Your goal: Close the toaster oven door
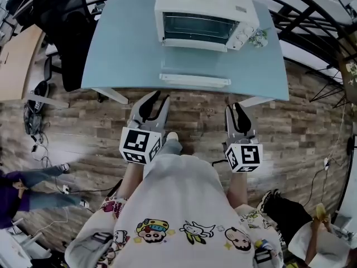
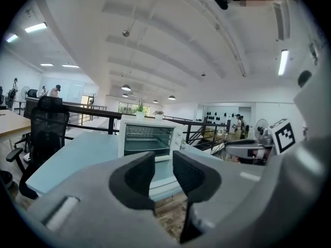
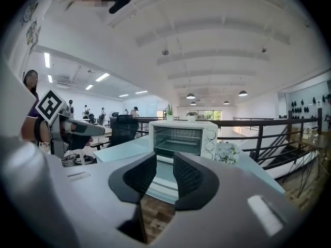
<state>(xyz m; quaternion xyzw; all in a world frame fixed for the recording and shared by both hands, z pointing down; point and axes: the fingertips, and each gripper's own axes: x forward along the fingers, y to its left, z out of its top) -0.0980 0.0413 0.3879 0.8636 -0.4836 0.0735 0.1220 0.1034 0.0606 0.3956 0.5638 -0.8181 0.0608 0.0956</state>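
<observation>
Toaster oven (image 1: 206,17) door (image 1: 195,81) lies fully open; the cavity holds a wire rack (image 3: 178,137). Left gripper (image 1: 158,100) and right gripper (image 1: 234,109) are short of the door, jaws narrowly apart, gripping nothing.

Open door (image 1: 194,71) flat before toaster oven (image 1: 203,13)

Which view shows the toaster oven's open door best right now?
The head view: the whole door lies flat open, handle included. Both gripper views catch only a strip of it through the gap between their own jaws.
</observation>
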